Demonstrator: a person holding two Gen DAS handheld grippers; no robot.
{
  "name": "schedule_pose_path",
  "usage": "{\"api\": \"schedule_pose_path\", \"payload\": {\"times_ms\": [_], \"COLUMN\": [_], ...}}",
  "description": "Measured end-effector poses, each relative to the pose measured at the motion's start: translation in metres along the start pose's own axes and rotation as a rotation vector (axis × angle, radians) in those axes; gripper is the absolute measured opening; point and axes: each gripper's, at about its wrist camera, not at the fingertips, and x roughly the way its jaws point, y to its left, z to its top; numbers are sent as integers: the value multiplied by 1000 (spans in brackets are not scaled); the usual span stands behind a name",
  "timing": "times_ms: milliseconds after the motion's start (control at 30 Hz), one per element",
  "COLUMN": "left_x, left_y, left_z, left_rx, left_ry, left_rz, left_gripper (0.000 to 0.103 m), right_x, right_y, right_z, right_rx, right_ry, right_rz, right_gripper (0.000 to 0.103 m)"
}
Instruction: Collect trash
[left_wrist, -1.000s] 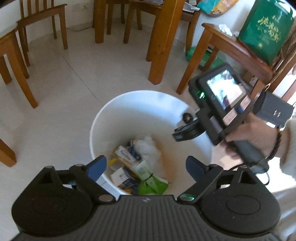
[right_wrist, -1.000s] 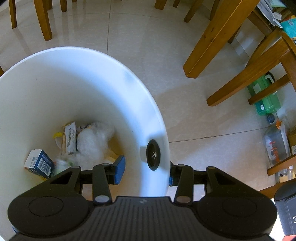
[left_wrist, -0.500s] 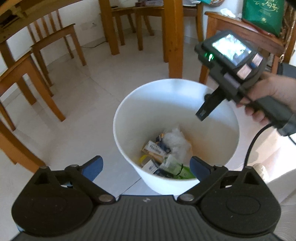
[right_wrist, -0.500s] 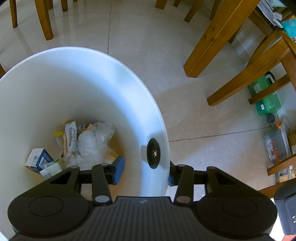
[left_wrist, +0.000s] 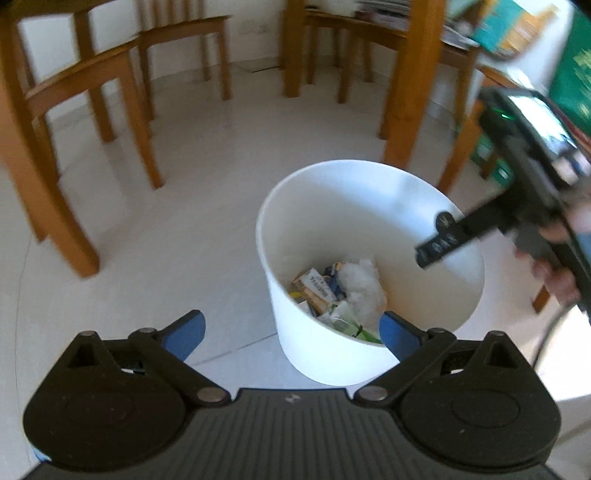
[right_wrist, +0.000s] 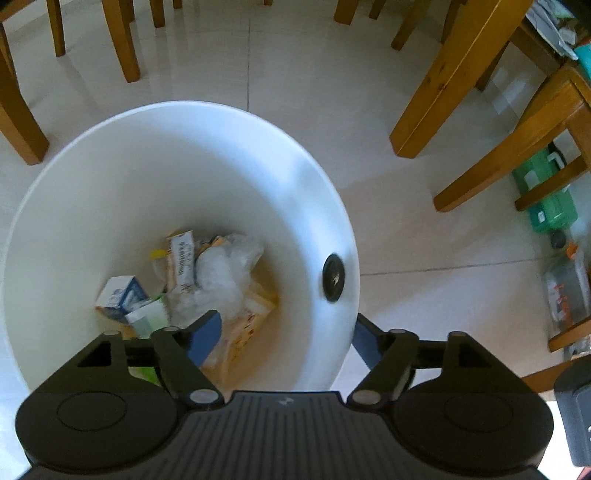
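The white bin (right_wrist: 74, 206) is standing on the floor, looking light and thin-walled. The right gripper (right_wrist: 284, 328) is opening astride its rim; the left gripper (left_wrist: 291, 328) is hanging wide, empty.

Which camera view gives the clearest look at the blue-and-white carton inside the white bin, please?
The right wrist view: the blue-and-white carton lies unobstructed on the bottom of the white bin. In the left wrist view the bin's near wall hides it.
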Motion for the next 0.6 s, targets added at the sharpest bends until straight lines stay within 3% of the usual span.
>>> {"api": "schedule_pose_path", "payload": {"times_ms": [133,300,467,600], "left_x": [-5,-21,-42,-56], "left_y": [10,4,-4,-12], "left_z": [3,2,1,1], "left_rx": [-110,-95,-92,-96], "left_ry": [57,93,126,140], "left_rz": [27,125,185,183], "left_gripper": [100,100,100,100], "right_x": [-21,-54,-89,-113], "right_y": [4,13,13,9], "right_z": [-9,-25,-53,-76], "right_rx": [14,39,99,165], "right_ry": [10,10,28,13], "right_rz": [36,66,54,25], "right_gripper": [93,103,103,103]}}
